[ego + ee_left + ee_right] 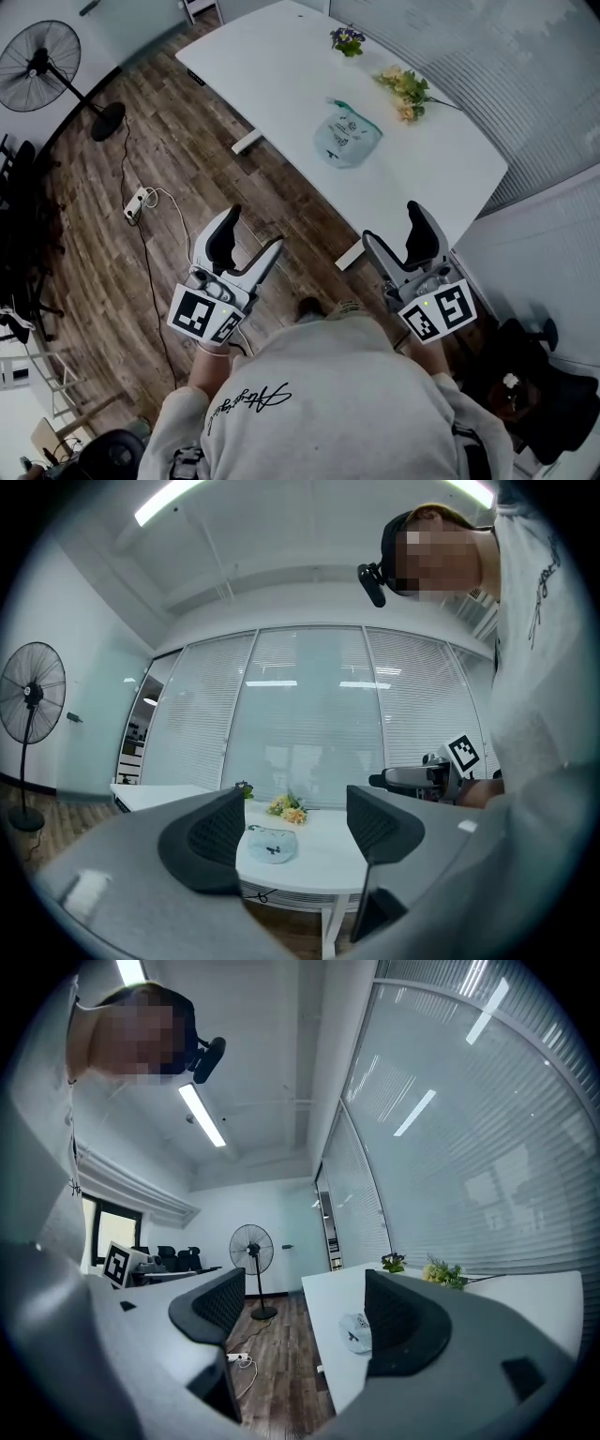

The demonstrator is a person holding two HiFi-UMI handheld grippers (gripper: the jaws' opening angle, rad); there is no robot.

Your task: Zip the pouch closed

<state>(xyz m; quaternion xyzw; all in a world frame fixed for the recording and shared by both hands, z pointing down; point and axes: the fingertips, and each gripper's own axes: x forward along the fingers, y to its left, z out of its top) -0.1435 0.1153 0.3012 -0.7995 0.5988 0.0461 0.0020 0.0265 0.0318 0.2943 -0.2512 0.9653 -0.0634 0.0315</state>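
A pale blue-green pouch [347,138] lies flat on the white table [272,75], near the table's middle. It shows small and far off in the left gripper view [270,844] and in the right gripper view [355,1328]. Both grippers are held level in front of the person's chest, well short of the table. My left gripper [251,239] is open with nothing between its jaws, and so is my right gripper [396,234]. I cannot make out the pouch's zip at this distance.
Yellow flowers [405,91] and a small purple posy [348,39] lie on the table beyond the pouch. A standing fan [42,56] and a power strip [136,203] with its cable are on the wooden floor at left. Glass walls with blinds run behind the table.
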